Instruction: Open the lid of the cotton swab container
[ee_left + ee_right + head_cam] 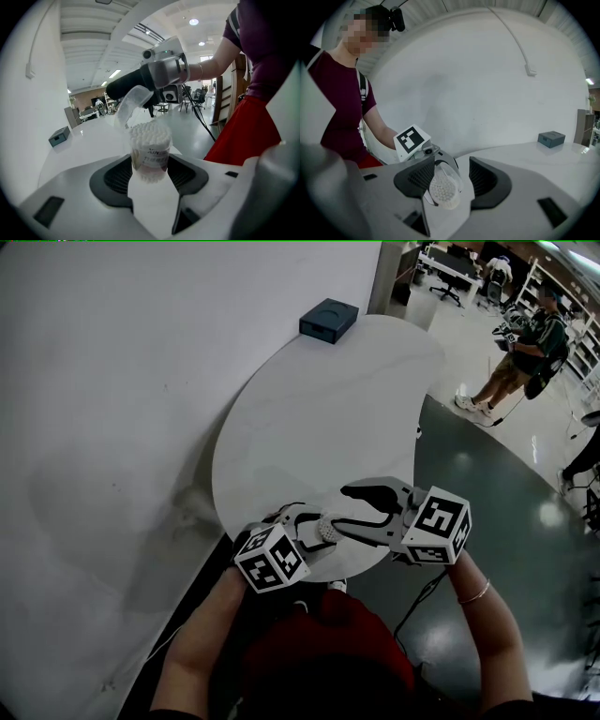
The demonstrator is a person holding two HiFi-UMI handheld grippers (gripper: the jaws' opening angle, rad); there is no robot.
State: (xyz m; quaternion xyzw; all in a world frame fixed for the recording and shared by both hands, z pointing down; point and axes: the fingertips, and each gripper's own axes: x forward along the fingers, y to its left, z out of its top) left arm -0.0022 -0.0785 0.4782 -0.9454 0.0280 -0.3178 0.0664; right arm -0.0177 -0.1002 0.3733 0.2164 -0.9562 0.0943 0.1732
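At the near, 6 o'clock end of the white table (309, 409), which lies against a white wall, both grippers meet over the task's thing. The left gripper (151, 172) comes in from about 8 o'clock in the head view. Its jaws are closed on the cotton swab container (150, 145), with a ribbed pad pressing on each side of the clear body. The container stands upright and its mouth is packed with white swab heads. The right gripper (452, 180) reaches in from 3 o'clock. Its jaws stand apart and grip nothing, and the container's mouth shows between them, nearer the pad at 9 o'clock. A dark blue box (328, 318) sits at the table's far, 12 o'clock end, well apart from the grippers. The clear lid (133, 104) is off the mouth, tilted up at 11 o'clock from the swabs, just beside the right gripper's dark jaw tip.
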